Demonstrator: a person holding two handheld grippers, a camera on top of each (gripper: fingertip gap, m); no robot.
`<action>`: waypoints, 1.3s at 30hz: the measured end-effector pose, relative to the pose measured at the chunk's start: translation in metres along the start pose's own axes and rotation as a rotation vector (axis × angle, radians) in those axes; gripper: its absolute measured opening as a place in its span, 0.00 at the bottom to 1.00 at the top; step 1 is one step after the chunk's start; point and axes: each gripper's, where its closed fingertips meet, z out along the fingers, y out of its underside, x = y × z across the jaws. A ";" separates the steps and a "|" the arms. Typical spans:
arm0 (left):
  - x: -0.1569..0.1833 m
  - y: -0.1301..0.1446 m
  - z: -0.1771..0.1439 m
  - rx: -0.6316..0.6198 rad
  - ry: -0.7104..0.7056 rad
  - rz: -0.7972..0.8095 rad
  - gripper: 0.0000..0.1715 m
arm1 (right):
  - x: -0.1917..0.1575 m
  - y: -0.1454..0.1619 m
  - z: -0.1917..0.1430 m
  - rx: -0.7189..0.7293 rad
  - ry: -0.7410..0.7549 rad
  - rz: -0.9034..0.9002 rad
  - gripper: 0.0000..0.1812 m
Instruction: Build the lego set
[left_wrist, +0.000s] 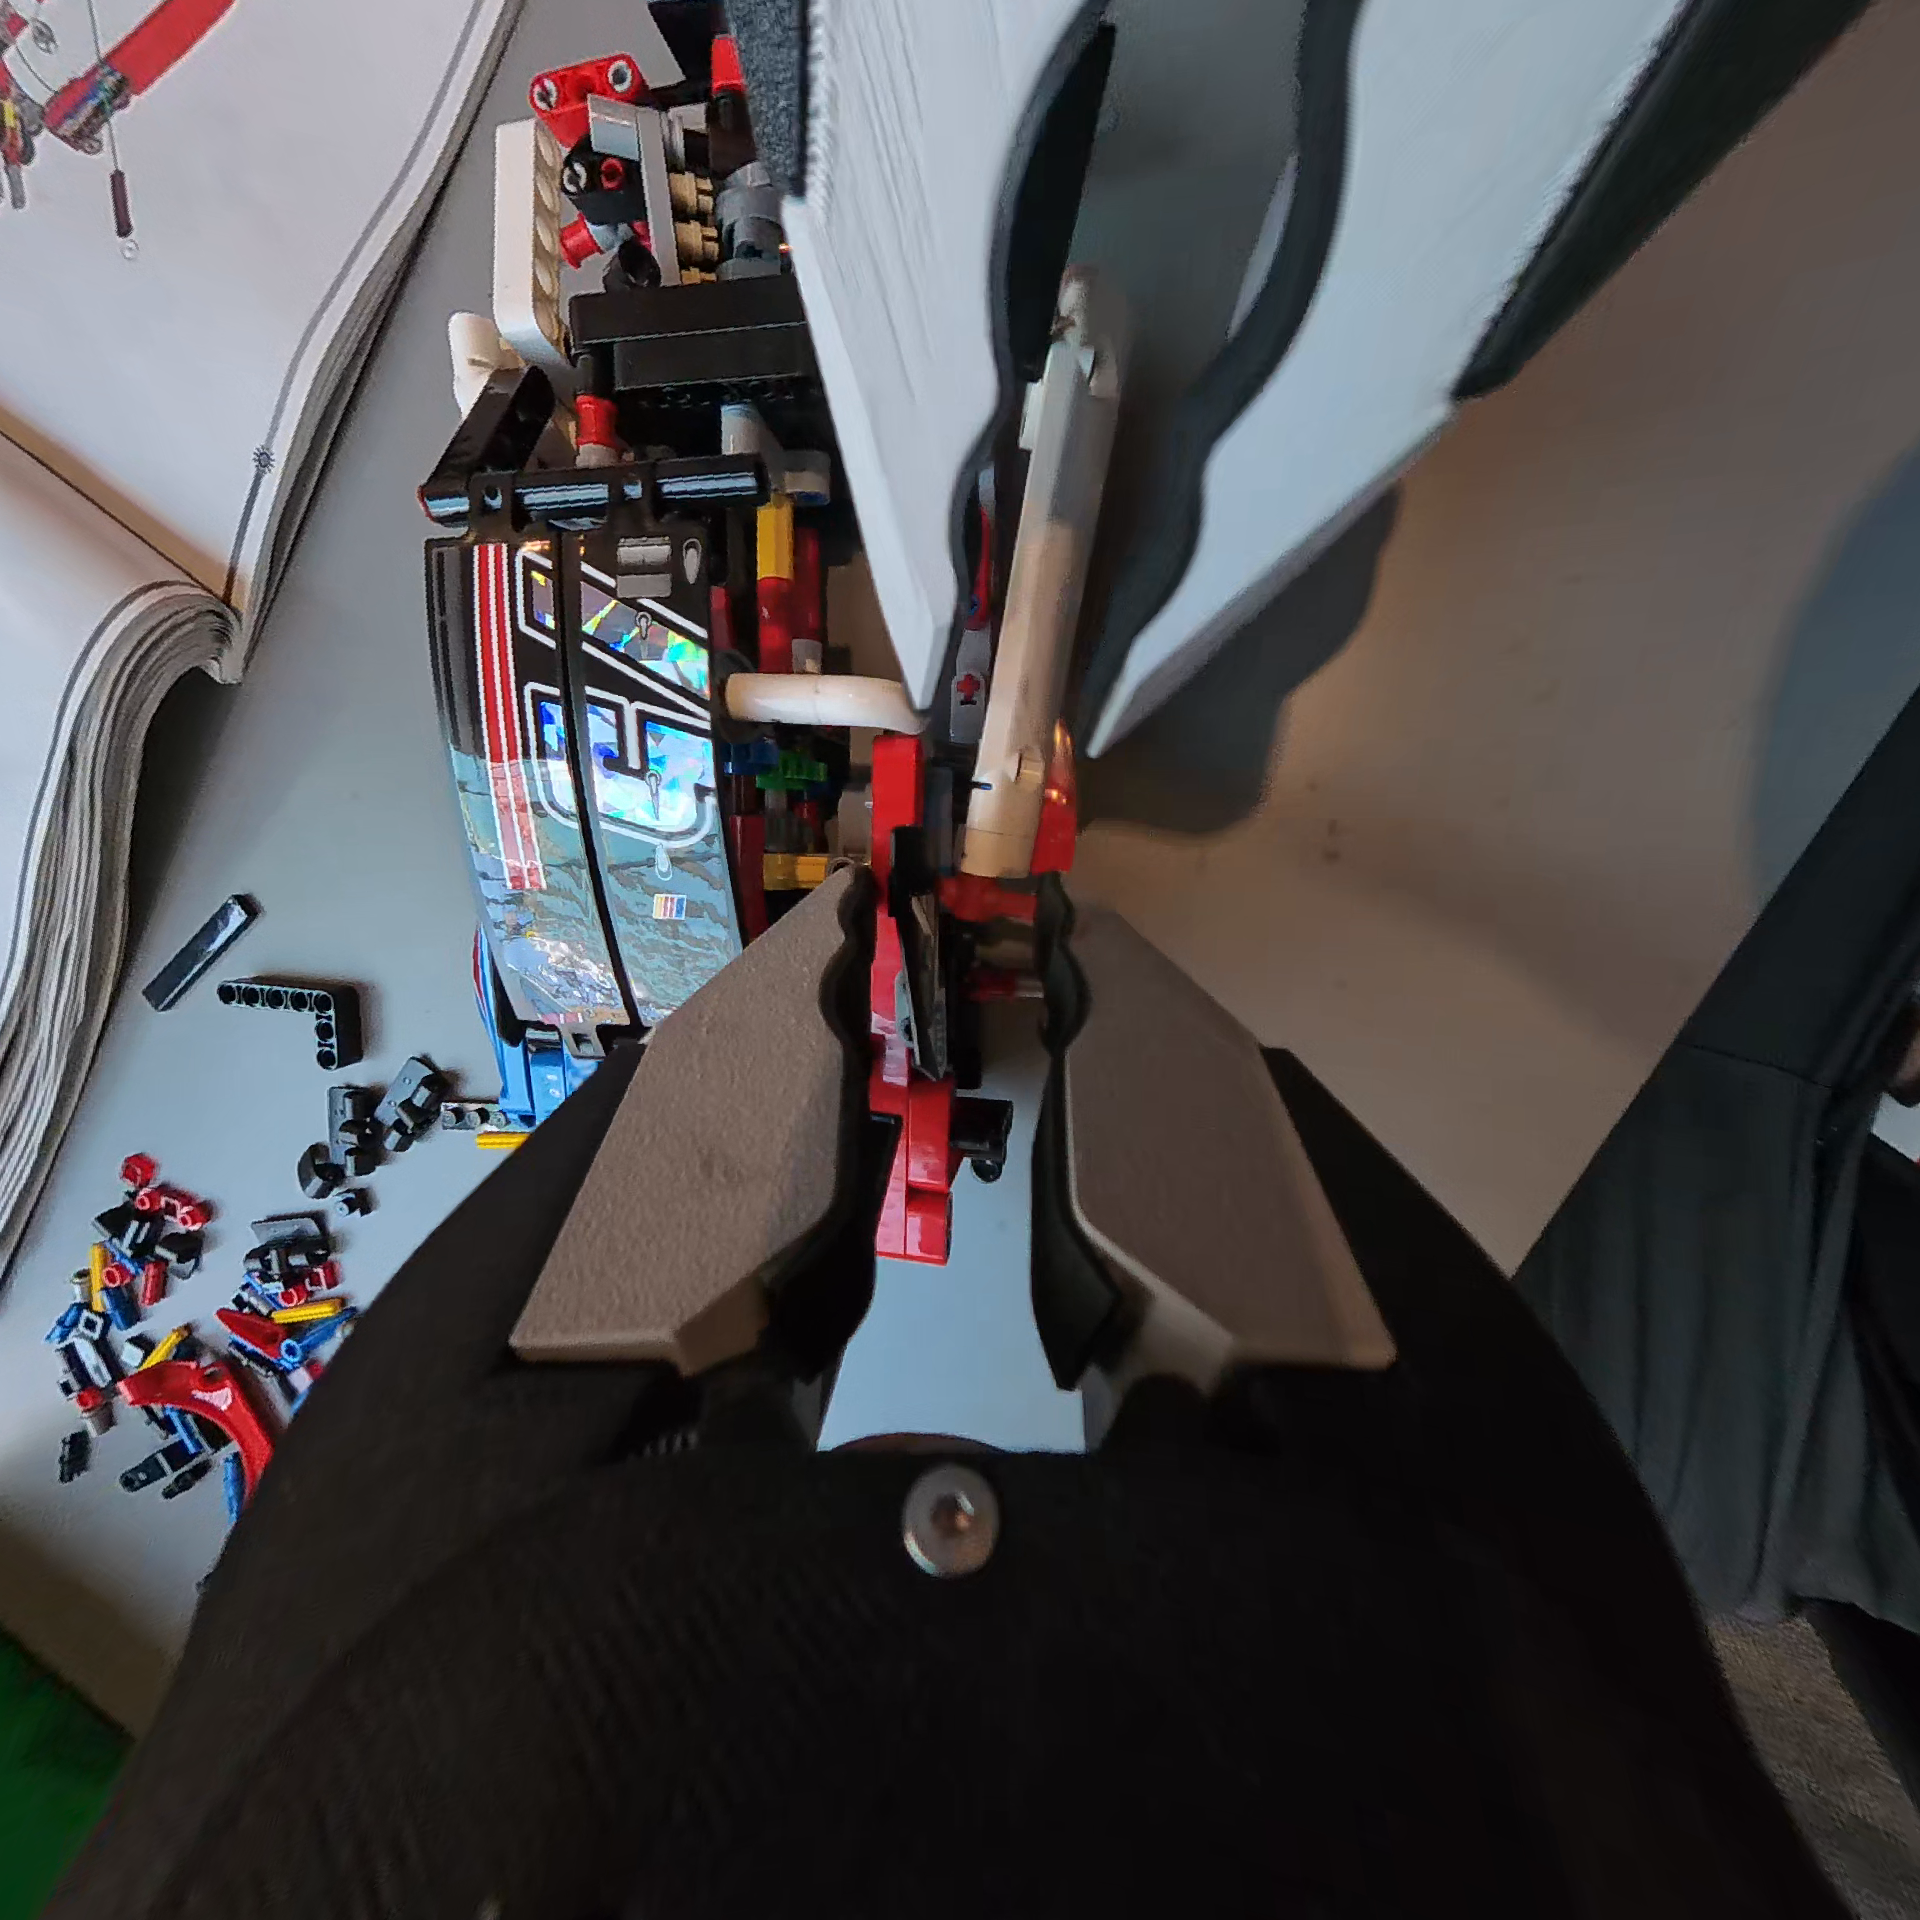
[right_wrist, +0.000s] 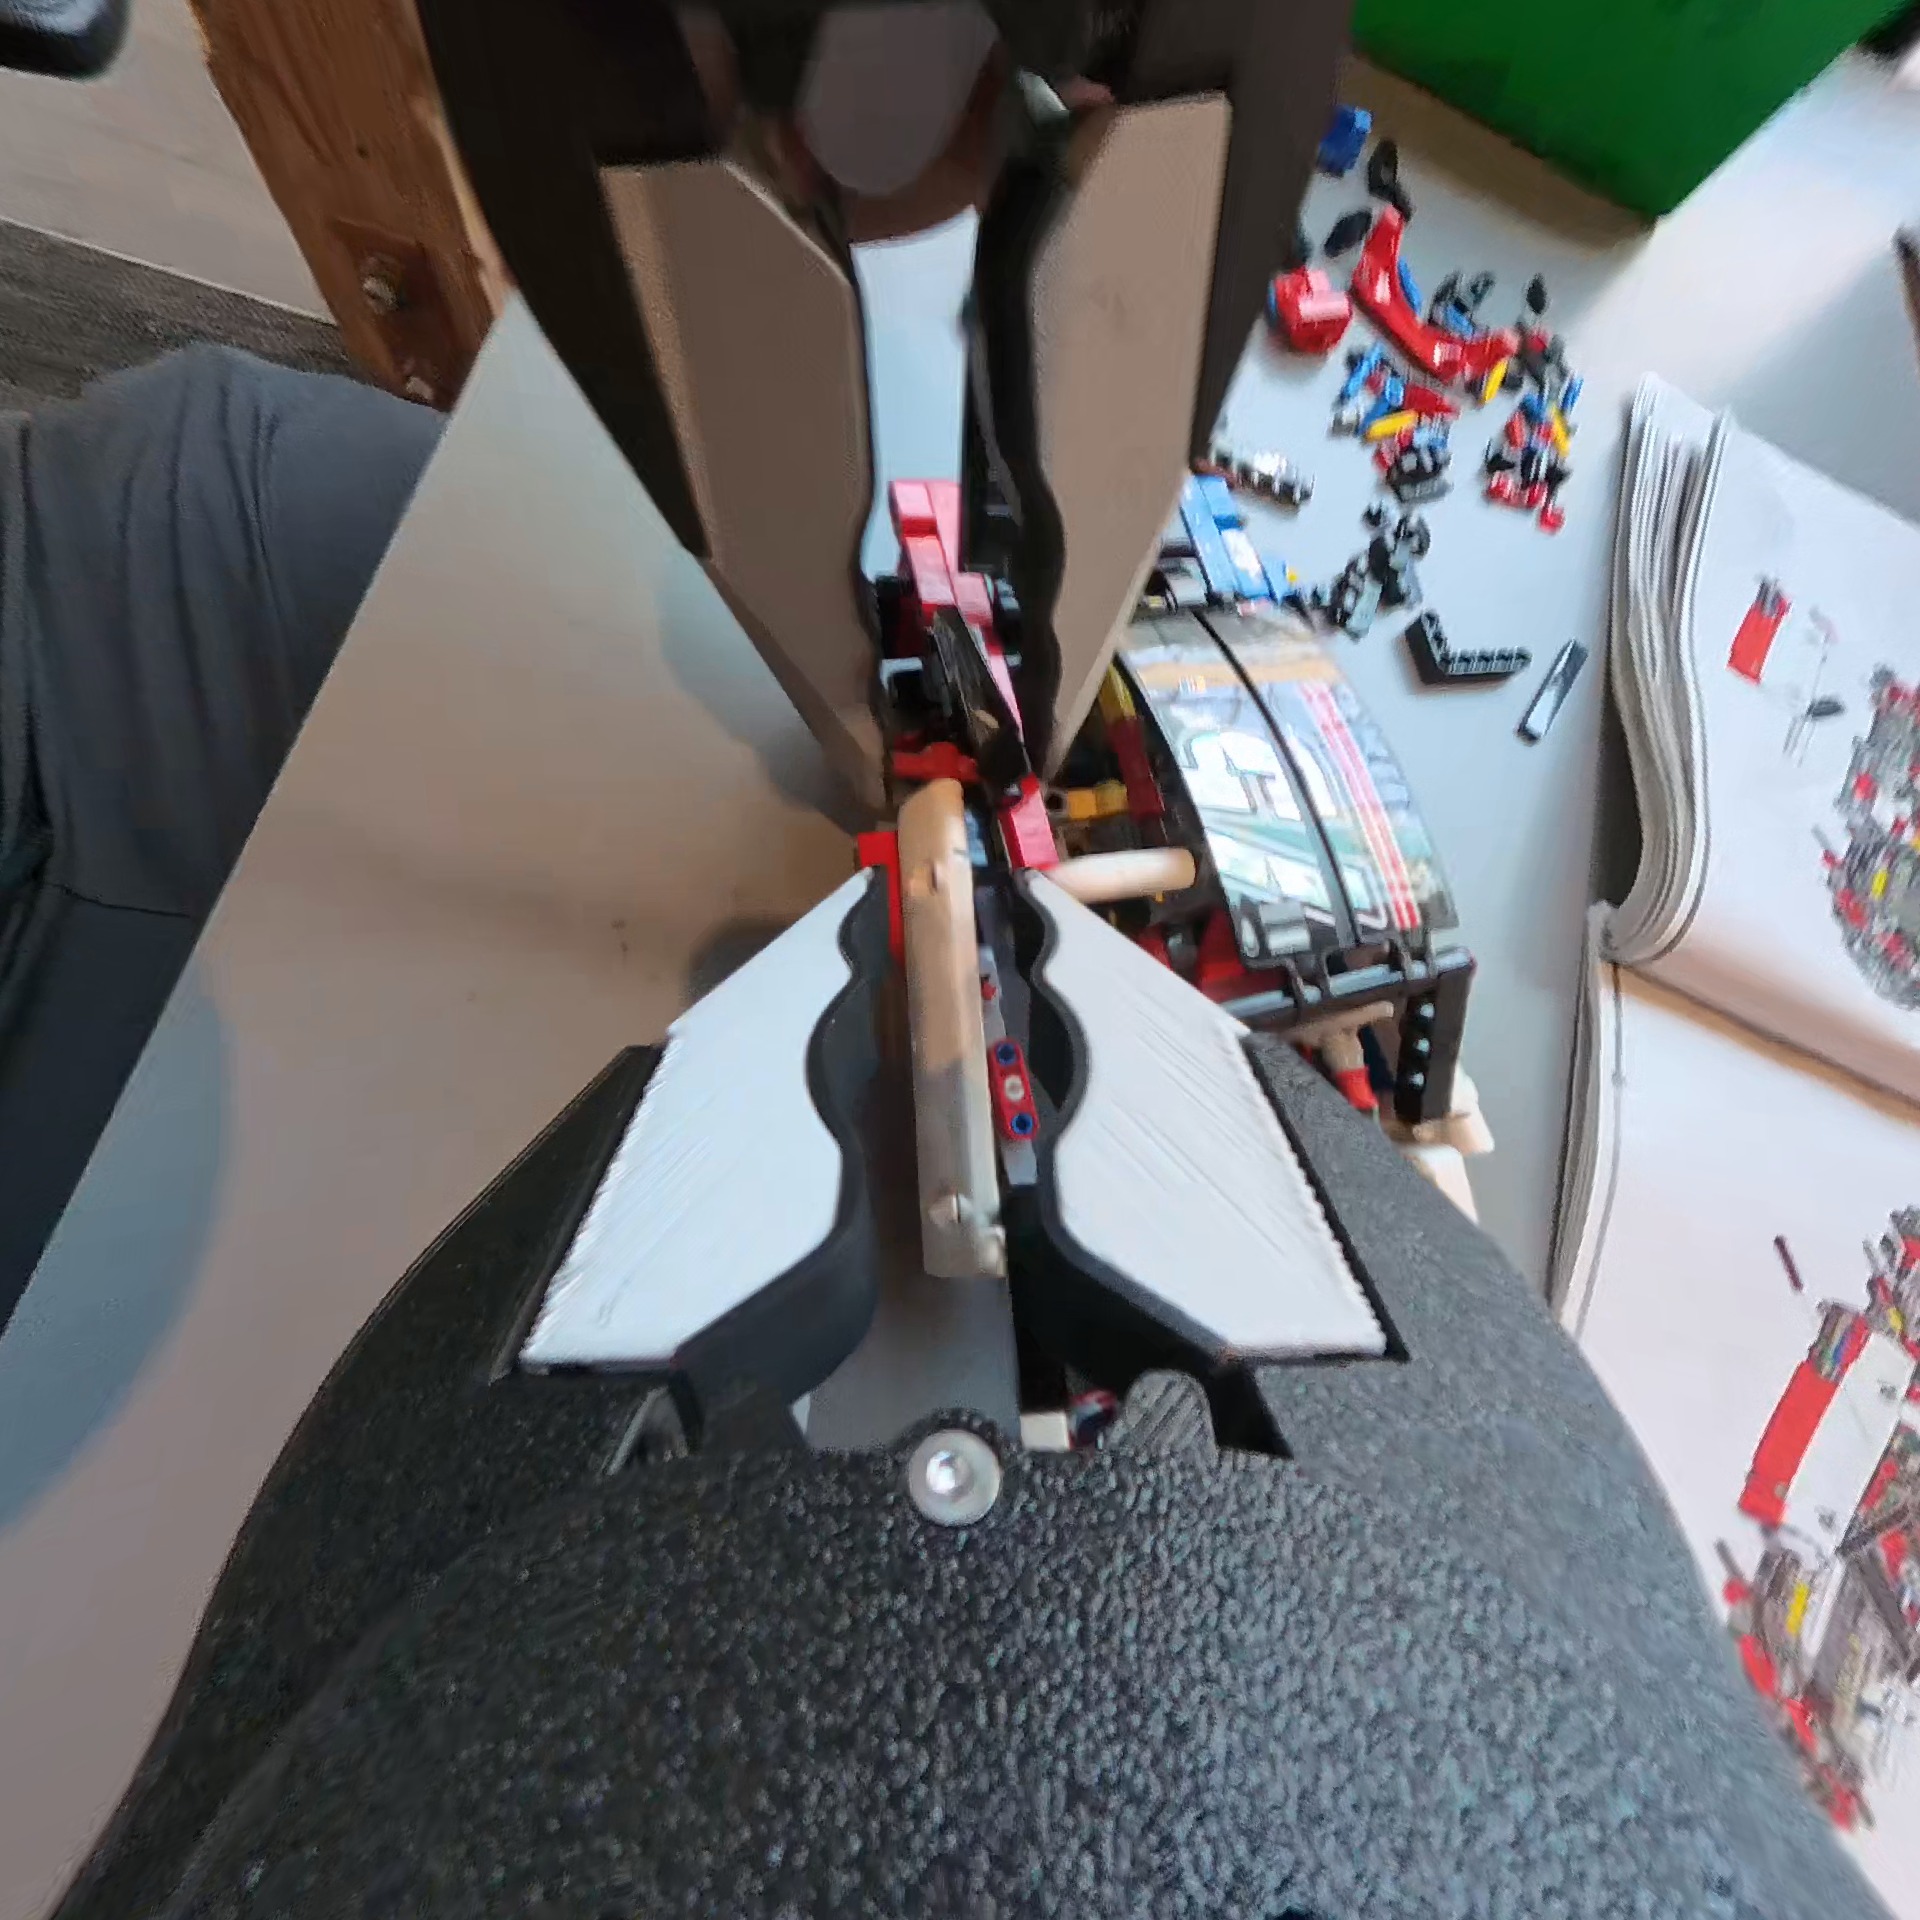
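The lego model lies on its side on the grey table (left_wrist: 343, 831); its black curved sticker panel (left_wrist: 592, 727) faces up, also in the right wrist view (right_wrist: 1299, 790). My left gripper (left_wrist: 956, 904) is shut on the model's red and black side section (left_wrist: 914, 1143). It enters the right wrist view from the top (right_wrist: 961, 779). My right gripper (right_wrist: 948, 883), with white fingers, is shut on a long white beam (right_wrist: 940, 1018) on the model's side. In the left wrist view it comes from above (left_wrist: 1013, 727) around that beam (left_wrist: 1039, 582). The two grippers' tips nearly meet.
An open instruction booklet (left_wrist: 156, 364) lies beyond the model, also in the right wrist view (right_wrist: 1766, 831). A pile of small loose parts (left_wrist: 177, 1330) and a black L-shaped beam (left_wrist: 301, 1013) lie beside it. A green box (right_wrist: 1610, 83) stands behind. The table edge and a person's dark clothing (left_wrist: 1714, 1247) are close. Left and right tips are no more than a few centimetres apart.
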 end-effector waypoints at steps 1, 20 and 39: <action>0.000 -0.001 0.000 0.005 0.004 -0.014 0.16 | -0.001 -0.003 0.000 0.018 0.005 -0.024 0.14; 0.000 0.000 0.000 -0.013 -0.015 -0.015 0.16 | 0.012 -0.003 0.018 -0.067 0.106 -0.162 0.24; -0.002 -0.019 -0.006 0.131 -0.034 -0.093 0.33 | 0.012 -0.003 -0.047 0.192 0.225 -0.036 0.19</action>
